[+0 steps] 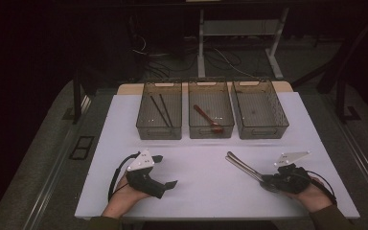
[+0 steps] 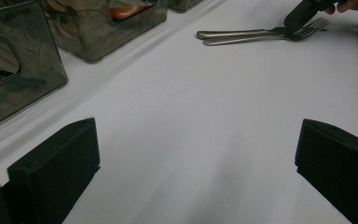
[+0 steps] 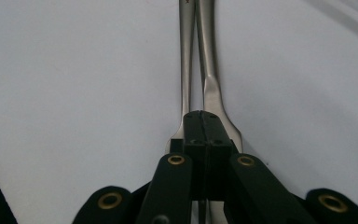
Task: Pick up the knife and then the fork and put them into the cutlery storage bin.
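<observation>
Item 1: two silver metal forks [image 1: 243, 166], lying side by side and touching on the white worktop [image 1: 206, 158], front right area. Handles point up and left toward the bins; tines sit at the lower right, under the right hand-held gripper [image 1: 270, 181]. In the left gripper view the pair of forks [image 2: 256, 34] lies flat, tines at the far right.

Item 2: right hand-held gripper, black, held by the person's right hand [image 1: 314, 196]. In the right gripper view its jaws stand pressed together over the fork necks [image 3: 200, 93], just above the tines, with no gap between the pads; whether any metal is pinched cannot be told.

Item 3: left hand-held gripper [image 1: 165, 172], black, in the person's left hand [image 1: 124, 194], front left of the worktop, well apart from the forks. Jaws wide apart, nothing between them.

Item 4: three translucent grey plastic bins in a row at the far side. Left bin [image 1: 159, 128] holds dark chopsticks [image 1: 162, 109]; middle bin [image 1: 211, 130] holds a red-brown spoon [image 1: 208, 118]; right bin [image 1: 263, 129].
</observation>
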The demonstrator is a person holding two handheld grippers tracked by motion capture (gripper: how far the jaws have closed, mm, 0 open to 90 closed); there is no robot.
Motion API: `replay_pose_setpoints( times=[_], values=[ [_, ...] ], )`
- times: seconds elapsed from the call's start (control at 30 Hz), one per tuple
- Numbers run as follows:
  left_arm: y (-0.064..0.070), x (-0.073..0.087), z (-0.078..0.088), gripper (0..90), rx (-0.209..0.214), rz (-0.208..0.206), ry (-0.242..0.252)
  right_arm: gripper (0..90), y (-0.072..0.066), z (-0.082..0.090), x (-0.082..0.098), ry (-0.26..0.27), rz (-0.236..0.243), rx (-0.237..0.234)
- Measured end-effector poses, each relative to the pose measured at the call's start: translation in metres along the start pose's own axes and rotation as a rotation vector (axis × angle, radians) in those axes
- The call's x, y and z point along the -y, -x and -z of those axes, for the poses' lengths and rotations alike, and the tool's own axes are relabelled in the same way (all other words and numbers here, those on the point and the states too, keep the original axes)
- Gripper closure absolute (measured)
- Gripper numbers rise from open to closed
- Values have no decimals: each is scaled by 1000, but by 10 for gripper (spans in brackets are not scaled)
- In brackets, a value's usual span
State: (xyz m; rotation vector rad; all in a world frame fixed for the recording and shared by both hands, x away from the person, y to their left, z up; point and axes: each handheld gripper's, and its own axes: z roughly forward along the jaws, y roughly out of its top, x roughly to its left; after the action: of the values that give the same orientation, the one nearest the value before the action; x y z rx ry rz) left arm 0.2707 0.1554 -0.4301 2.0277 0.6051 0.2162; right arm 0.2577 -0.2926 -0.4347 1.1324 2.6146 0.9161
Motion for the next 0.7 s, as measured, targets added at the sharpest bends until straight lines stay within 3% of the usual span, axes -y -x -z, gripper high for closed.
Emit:
replay_pose_setpoints(
  times=[0.2,0.37,0.57,0.7],
  values=[
    [0,0,0,0,0,1,0,900,-3,-3,-1,-12,43,14],
    [0,0,0,0,0,-1,-1,900,-2,-3,0,-22,65,58],
    [0,0,0,0,0,-1,0,900,8,-2,1,-26,43,93],
    [0,0,1,0,1,-1,2,900,14,1,2,-11,8,72]
  ],
)
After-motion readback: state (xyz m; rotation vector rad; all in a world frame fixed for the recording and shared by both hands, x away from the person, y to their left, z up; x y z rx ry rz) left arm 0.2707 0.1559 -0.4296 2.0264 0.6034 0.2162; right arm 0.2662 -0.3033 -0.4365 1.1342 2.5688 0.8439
